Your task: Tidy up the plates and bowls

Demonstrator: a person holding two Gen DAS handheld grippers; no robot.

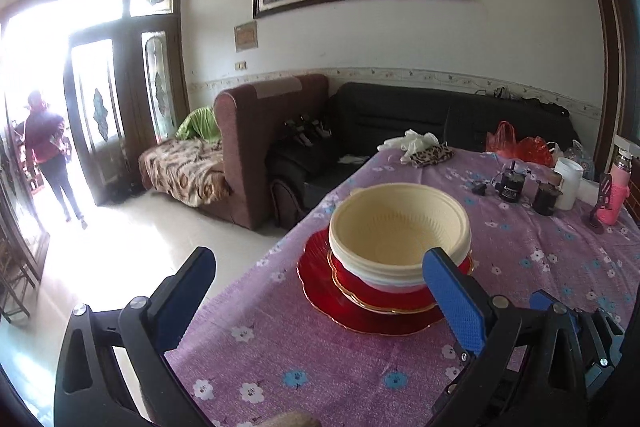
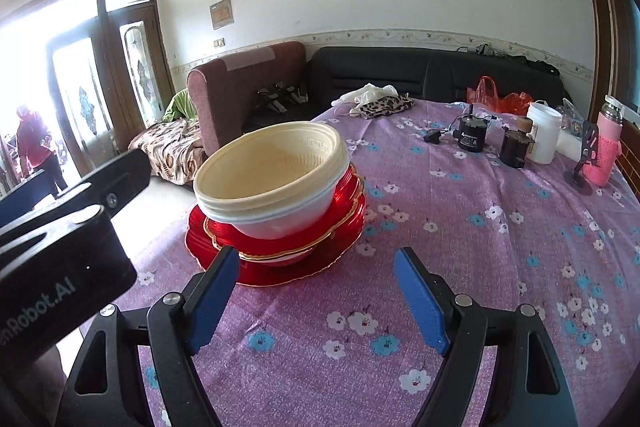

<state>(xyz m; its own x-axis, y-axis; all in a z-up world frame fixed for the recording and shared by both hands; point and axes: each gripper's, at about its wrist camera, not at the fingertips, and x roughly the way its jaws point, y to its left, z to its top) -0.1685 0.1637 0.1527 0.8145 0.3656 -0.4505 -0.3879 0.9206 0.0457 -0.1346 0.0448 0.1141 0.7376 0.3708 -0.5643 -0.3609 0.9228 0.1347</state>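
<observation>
Two cream plastic bowls [image 2: 272, 171], round and ribbed inside, sit nested on glossy red plates [image 2: 280, 247] with scalloped gold rims, stacked near the table's [image 2: 480, 267] left edge on a purple floral cloth. The left tool [image 1: 320, 291] hangs spread wide, empty, its right blue textured pad [image 1: 456, 303] just before the stack. The right tool [image 2: 316, 291] is likewise spread and empty.

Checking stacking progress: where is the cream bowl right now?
The cream bowl tops the stack of red plates near the table's left edge, ahead of both open grippers, centre in both wrist views.
</observation>
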